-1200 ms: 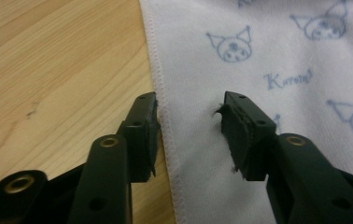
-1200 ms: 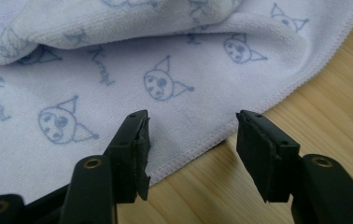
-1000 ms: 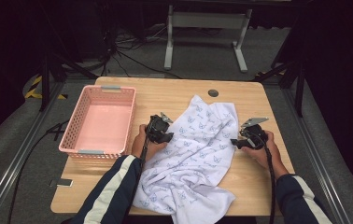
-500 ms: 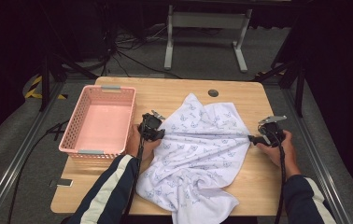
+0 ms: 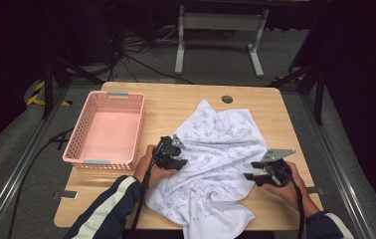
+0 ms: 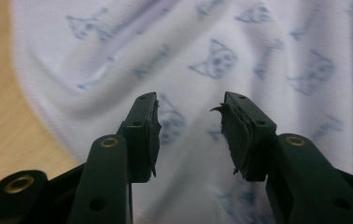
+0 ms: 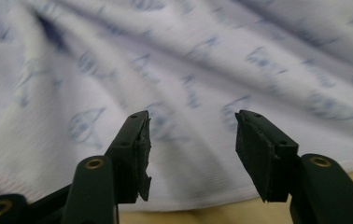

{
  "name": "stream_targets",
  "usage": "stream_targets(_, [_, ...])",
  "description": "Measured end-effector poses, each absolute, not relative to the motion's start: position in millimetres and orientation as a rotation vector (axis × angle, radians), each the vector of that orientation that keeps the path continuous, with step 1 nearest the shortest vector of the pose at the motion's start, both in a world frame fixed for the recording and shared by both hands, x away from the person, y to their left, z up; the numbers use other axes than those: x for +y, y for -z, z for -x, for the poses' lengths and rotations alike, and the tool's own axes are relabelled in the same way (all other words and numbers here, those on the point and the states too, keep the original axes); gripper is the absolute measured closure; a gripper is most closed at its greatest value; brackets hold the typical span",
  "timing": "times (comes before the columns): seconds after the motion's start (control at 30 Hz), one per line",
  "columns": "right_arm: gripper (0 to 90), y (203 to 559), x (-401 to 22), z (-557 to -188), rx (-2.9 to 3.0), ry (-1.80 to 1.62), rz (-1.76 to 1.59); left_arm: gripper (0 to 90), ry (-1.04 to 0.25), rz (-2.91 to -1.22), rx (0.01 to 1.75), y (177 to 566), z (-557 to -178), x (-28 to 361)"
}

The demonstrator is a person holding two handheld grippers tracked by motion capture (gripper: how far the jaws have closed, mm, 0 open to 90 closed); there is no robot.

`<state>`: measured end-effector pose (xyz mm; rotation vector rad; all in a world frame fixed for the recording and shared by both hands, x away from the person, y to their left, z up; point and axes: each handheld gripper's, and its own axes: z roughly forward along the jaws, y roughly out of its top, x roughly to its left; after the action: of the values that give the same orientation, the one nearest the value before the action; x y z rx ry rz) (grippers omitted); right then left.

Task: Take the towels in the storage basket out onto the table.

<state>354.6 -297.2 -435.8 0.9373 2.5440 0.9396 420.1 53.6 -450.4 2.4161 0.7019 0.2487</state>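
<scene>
While spread rumpled just ahead of the 2 jaw pairs, soft, light cloth [image 5: 216, 164]: left gripper [image 6: 188, 123] just opening, right gripper [image 7: 191, 140] just narrowing, both apart on nothing, best pinched at a raised fold or hem between the pads.

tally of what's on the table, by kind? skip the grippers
Patterned cloths: 1, white cloth with a blue print, crumpled mid-table
Baskets: 1, pink basket at the left of the table
Total: 2
</scene>
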Motion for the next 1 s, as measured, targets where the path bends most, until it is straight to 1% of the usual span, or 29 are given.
stream_targets(0.03, [45.2,439.6,-293.9,-350.6,2.557,-0.912,-0.930,57.2,-0.274,-2.422,0.708,453.7,-418.4,52.8])
stream_targets(0.1, [44.5,447.0,-292.6,-349.2,2.566,-0.860,-0.935,57.3,-0.264,-2.398,0.727,455.2,-419.3,54.7])
stream_targets(0.13, [41.6,449.3,-293.4,-350.6,2.561,-0.830,-0.946,57.3,-0.273,-2.396,0.736,455.4,-420.5,55.4])
stream_targets(0.2, [42.3,450.2,-300.3,-355.2,2.540,-0.844,-0.984,57.6,-0.292,-2.383,0.740,456.2,-424.5,56.7])
stream_targets(0.3, [42.3,448.0,-314.7,-363.0,2.468,-0.774,-1.023,57.9,-0.336,-2.363,0.791,456.9,-430.9,58.0])
stream_targets(0.37, [42.3,447.7,-329.0,-372.8,2.408,-0.757,-1.097,57.5,-0.377,-2.335,0.829,458.3,-437.8,58.9])
stream_targets(0.5, [43.8,446.6,-347.0,-396.8,2.297,-0.678,-1.147,57.3,-0.395,-2.322,0.852,458.7,-451.2,56.6])
stream_targets(0.57, [43.3,447.3,-354.6,-411.9,2.281,-0.714,-1.197,57.3,-0.454,-2.320,0.858,459.2,-457.1,51.3])
stream_targets(0.63, [43.1,446.5,-356.2,-424.3,2.253,-0.680,-1.207,57.4,-0.473,-2.313,0.876,459.1,-464.7,46.6])
stream_targets(0.67, [43.2,446.2,-355.7,-427.7,2.240,-0.661,-1.207,57.3,-0.516,-2.311,0.880,459.4,-470.7,43.8])
stream_targets(0.7, [43.2,446.2,-355.7,-427.7,2.240,-0.661,-1.207,57.3,-0.516,-2.311,0.880,459.4,-470.7,43.8])
stream_targets(0.77, [43.3,446.1,-354.0,-440.7,2.218,-0.643,-1.221,56.9,-0.527,-2.290,0.921,459.7,-480.7,40.9])
stream_targets(0.83, [43.1,446.3,-353.3,-448.4,2.191,-0.630,-1.235,55.5,-0.530,-2.277,0.949,459.6,-488.3,38.4])
stream_targets(0.9, [41.9,446.7,-352.9,-452.8,2.169,-0.624,-1.246,53.3,-0.518,-2.274,0.968,458.5,-487.7,36.3])
stream_targets(0.97, [43.0,445.5,-352.5,-450.8,2.180,-0.629,-1.244,51.1,-0.482,-2.260,0.924,455.2,-479.8,35.3])
stream_targets(1.0, [43.1,443.9,-352.8,-447.4,2.194,-0.653,-1.233,49.5,-0.477,-2.263,0.878,449.0,-469.7,35.8])
